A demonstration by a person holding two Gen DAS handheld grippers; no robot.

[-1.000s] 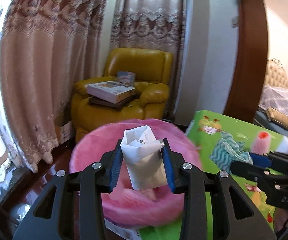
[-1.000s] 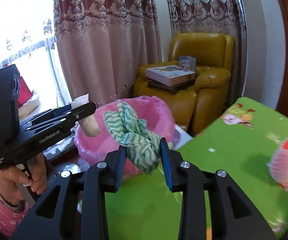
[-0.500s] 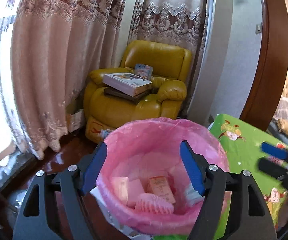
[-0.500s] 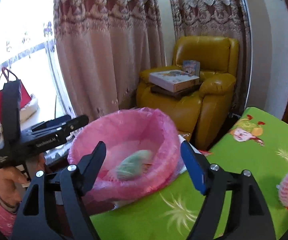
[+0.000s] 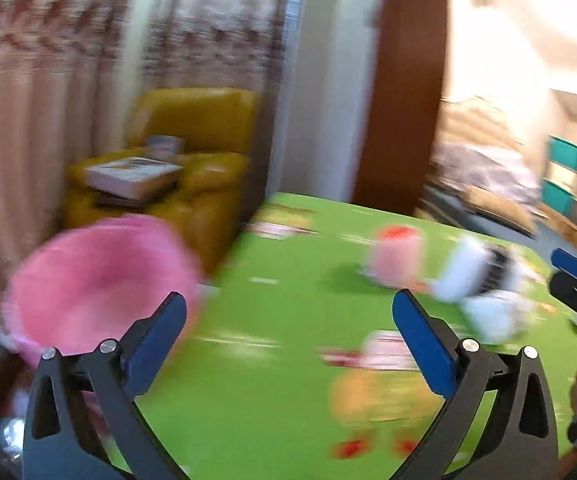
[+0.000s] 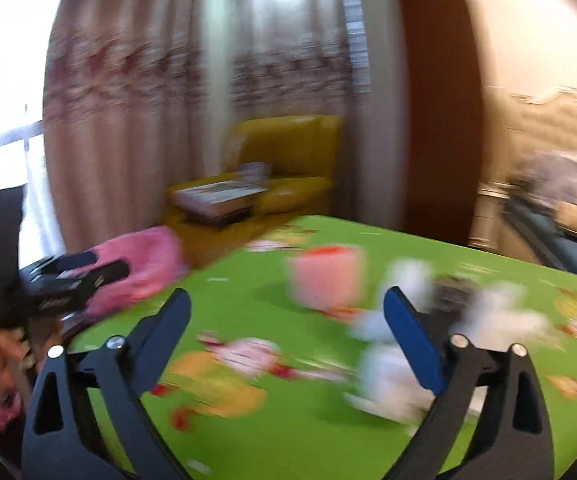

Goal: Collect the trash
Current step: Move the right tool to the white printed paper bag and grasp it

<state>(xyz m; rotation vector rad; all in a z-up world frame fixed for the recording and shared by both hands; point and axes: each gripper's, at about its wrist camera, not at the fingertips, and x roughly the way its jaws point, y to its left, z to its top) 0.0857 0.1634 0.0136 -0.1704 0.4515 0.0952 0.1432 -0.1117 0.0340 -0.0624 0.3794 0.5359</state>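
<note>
The table (image 5: 272,380) under me wore a bright green cartoon-print cloth, blurred in both views. Patterned curtains (image 6: 128,92) hung behind, a yellow armchair (image 5: 204,152) stacked with books stood in the corner, and a wooden door frame (image 5: 404,80) opened on a bedroom. The pink-lined trash bin (image 5: 96,284) sat just off the table's left edge. My left gripper (image 5: 288,328) and right gripper (image 6: 286,320) were both opening wide, nothing between their pads. Ahead lay a pink foam sleeve (image 6: 328,276), upright, its red end up, and white crumpled scraps (image 6: 392,364) beside it, too smeared to judge how they lay.
</note>
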